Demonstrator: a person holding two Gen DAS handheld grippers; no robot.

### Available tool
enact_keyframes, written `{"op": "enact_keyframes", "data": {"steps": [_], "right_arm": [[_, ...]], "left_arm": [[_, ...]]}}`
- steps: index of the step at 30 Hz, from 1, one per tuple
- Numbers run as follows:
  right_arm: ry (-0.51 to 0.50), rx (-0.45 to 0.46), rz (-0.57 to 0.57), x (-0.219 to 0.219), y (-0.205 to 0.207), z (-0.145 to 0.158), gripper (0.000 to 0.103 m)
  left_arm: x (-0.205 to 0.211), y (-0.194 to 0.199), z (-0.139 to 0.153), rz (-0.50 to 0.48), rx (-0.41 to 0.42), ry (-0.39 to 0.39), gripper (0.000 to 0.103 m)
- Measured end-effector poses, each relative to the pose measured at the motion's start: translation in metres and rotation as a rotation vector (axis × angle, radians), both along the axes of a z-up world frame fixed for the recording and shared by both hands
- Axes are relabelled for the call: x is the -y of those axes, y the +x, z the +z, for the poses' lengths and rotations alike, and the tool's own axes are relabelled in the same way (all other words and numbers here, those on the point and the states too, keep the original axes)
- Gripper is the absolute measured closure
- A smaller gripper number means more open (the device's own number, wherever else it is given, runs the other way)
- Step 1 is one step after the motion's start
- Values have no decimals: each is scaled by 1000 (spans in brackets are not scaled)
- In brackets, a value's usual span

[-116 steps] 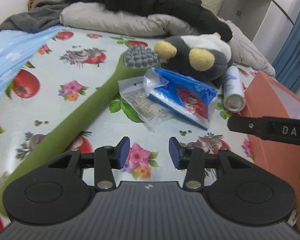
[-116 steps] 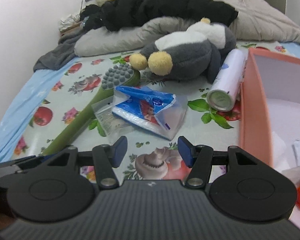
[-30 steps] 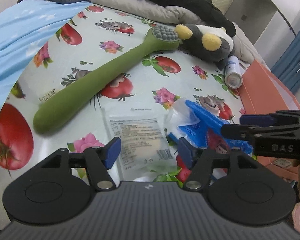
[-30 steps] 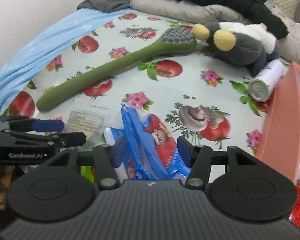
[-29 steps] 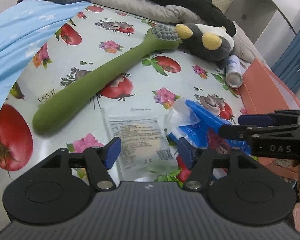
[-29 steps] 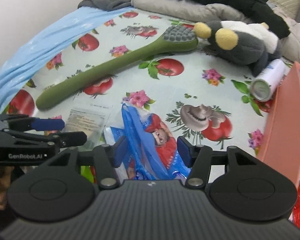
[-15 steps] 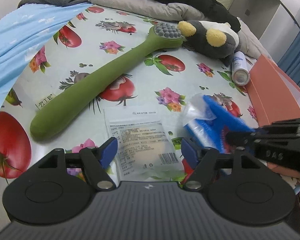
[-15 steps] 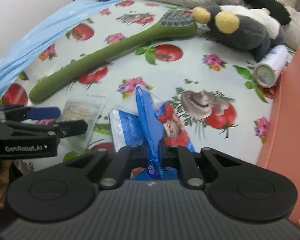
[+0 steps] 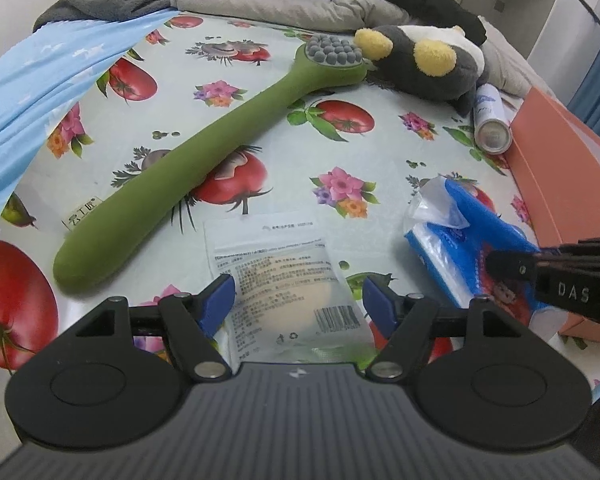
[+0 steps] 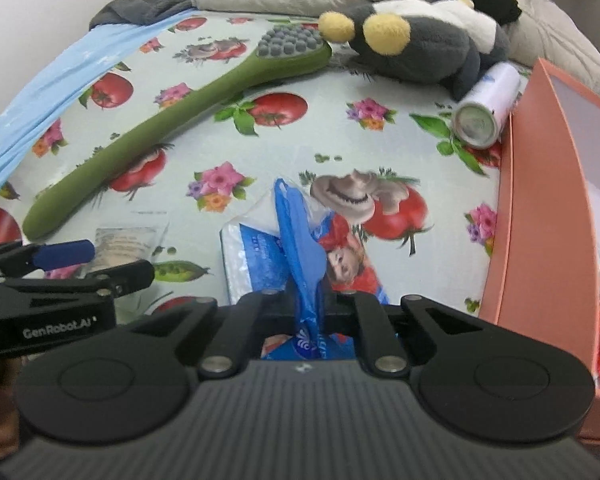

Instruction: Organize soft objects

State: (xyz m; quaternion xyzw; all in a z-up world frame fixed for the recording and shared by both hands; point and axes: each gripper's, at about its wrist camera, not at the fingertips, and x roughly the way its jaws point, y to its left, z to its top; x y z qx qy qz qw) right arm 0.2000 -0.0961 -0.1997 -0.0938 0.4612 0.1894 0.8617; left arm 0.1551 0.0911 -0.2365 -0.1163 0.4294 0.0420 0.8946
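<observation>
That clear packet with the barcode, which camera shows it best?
The left wrist view: the clear packet lies flat and readable between the open left gripper. In the right wrist view, the left gripper hides most of it.

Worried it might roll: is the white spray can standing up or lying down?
Lying down. The spray can rests on its side against the orange box, its round end facing the camera.

"DAS" stands in white on the right claw [image 9: 512,266]. "GenRobot.AI" stands on the left claw [image 10: 96,260]. The clear packet [image 9: 284,280] carries print and a barcode too small to read.
</observation>
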Motion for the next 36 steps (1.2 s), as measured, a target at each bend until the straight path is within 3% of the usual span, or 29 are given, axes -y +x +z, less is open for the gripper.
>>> {"op": "enact_keyframes", "data": {"steps": [6,11,20,28,36], "right_arm": [[9,-21,3,-2,-1,-5,92],[27,-30,-5,0,0,-4,92],[36,5,-39,7,-11,5,92],[56,54,-102,14,-32,19,93],[96,126,-124,23,-49,53,93]], "left_arm": [[4,4,-4,-9,-18,32,30],[14,6,-6,-54,-36,109,50],[17,3,0,-66,-9,107,74],[18,-9,22,-48,42,60,78],[21,-29,70,-25,112,34,77]]}}
